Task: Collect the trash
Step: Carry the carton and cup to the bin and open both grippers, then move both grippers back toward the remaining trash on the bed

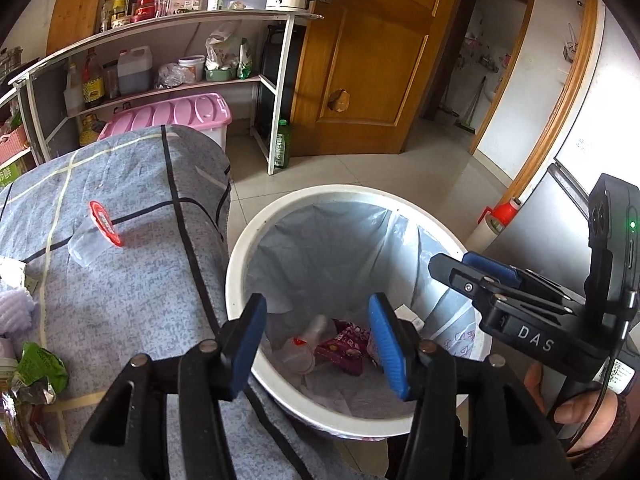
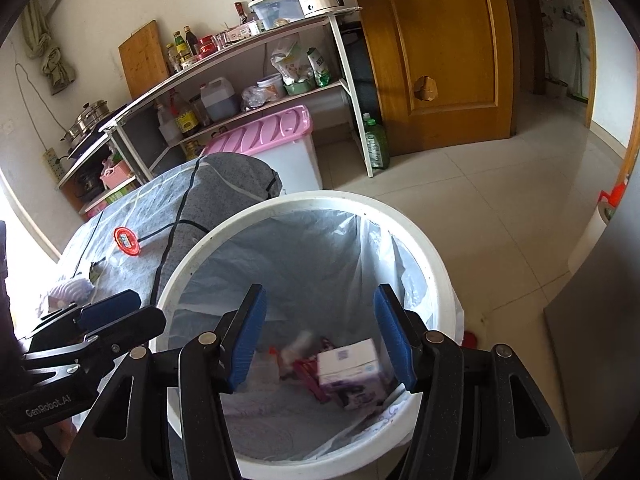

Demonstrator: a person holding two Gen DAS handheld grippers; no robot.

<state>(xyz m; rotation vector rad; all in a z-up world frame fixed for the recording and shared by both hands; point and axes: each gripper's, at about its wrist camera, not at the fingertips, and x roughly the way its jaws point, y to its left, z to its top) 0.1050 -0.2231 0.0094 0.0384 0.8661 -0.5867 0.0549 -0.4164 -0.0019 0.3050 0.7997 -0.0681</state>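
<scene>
A white trash bin (image 1: 240,264) lined with a clear bag stands beside the cloth-covered table (image 1: 132,280). Inside lie a clear cup, a red wrapper (image 1: 344,346) and a white-purple carton (image 2: 348,364). My left gripper (image 1: 318,344) is open and empty above the bin's near-left rim. My right gripper (image 2: 320,336) is open and empty over the bin (image 2: 440,276); it also shows in the left wrist view (image 1: 472,268). On the table lie a clear plastic cup with a red lid (image 1: 96,232), a green wrapper (image 1: 40,368) and a purple foam net (image 1: 14,308).
A metal shelf (image 1: 276,80) with bottles, a kettle and a pink-lidded box (image 1: 172,114) stands behind the table. A green bottle (image 1: 282,144) sits on the tiled floor by the wooden door (image 1: 368,48). A grey cabinet (image 1: 552,216) stands to the right.
</scene>
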